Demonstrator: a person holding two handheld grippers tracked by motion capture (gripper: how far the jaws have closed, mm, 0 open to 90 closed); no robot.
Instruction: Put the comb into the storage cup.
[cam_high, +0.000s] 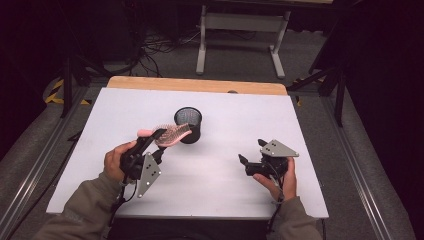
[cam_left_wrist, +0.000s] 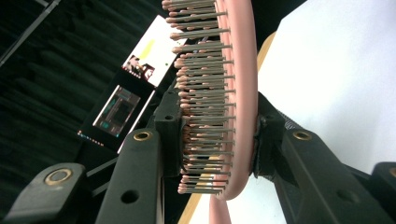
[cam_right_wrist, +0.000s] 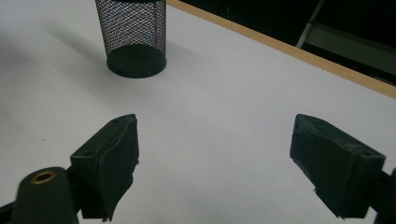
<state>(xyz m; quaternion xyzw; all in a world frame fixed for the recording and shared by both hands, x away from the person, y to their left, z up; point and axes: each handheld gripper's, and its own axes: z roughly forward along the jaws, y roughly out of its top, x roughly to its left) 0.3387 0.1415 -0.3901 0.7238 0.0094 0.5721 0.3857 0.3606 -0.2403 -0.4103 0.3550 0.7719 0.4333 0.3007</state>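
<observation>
A pink hairbrush (cam_high: 170, 134) with metal-grey bristles is hanging above the table, clamped across its head, its bristles facing the far side. Its head is leaning against the rim of a black mesh cup (cam_high: 189, 124) standing upright mid-table.

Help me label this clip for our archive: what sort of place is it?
Probably a lab or recording workspace, not a home: a white table on dark carpet, loose cables on the floor behind it, black curtains around, and a lit monitor in the left gripper view.
</observation>
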